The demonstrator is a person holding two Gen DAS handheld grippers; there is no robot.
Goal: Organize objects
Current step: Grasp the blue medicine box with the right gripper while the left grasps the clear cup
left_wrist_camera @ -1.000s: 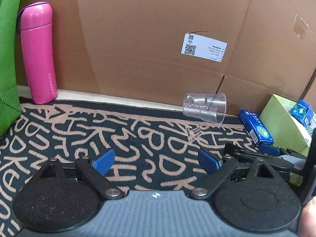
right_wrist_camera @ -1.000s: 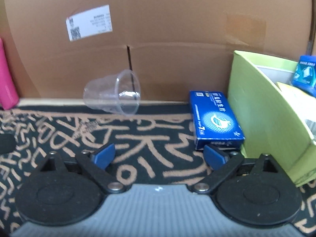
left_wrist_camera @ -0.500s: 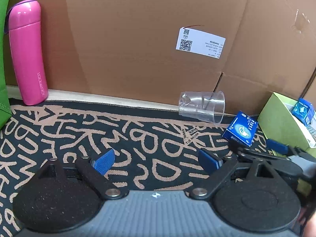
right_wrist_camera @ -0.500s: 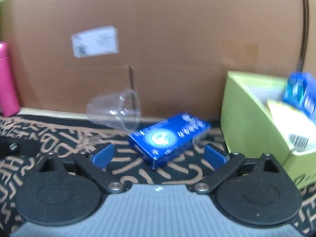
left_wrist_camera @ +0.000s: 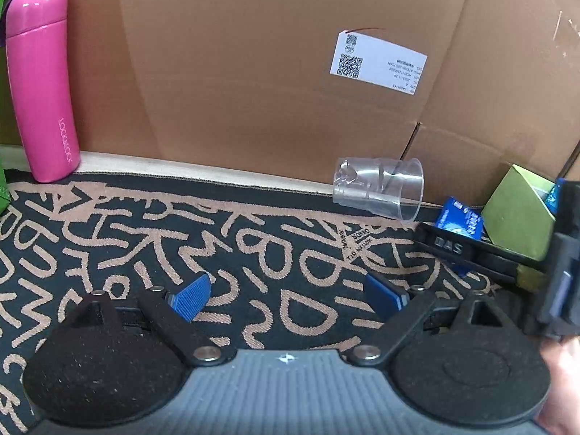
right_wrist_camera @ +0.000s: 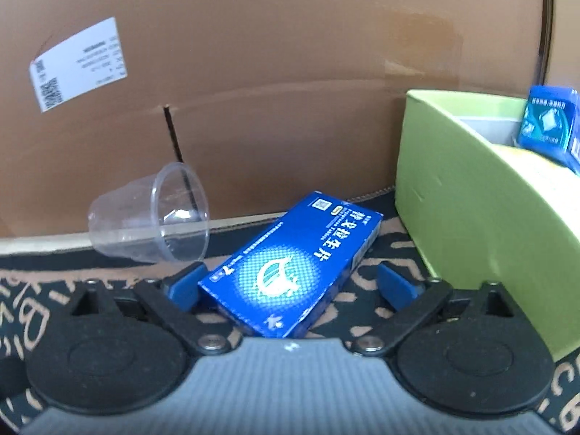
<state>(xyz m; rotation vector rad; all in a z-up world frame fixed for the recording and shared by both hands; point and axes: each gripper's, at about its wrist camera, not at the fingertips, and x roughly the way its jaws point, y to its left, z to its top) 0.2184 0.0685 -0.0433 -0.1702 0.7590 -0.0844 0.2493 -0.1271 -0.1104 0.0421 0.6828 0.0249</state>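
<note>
— Since a second ago the blue box [right_wrist_camera: 293, 268] has swung round: it lay flat beside the green bin [right_wrist_camera: 467, 217] pointing toward the cardboard wall [right_wrist_camera: 290, 72], and now it sits slantwise between the fingers of the right gripper [right_wrist_camera: 290, 282], its far end raised toward the bin.

— Are those fingers clenched on it?

— They are closing. The left blue pad touches the box's near corner; the right pad stands clear of its edge, so it is not gripped yet.

— And the cup?

— The clear plastic cup [right_wrist_camera: 152, 221] lies on its side at the foot of the wall, mouth facing the box, just left of it. It looks unchanged.

— What about the other hand?

— The left gripper [left_wrist_camera: 290, 295] hovers over the patterned mat [left_wrist_camera: 253, 253] with its fingers spread wide and nothing between them. From its camera the pink bottle [left_wrist_camera: 41, 83] stands upright at the far left against the wall.

— Anything in the bin?

— A second small blue box [right_wrist_camera: 549, 123] sticks up at its far right corner, above a pale yellowish item I cannot identify.
</note>
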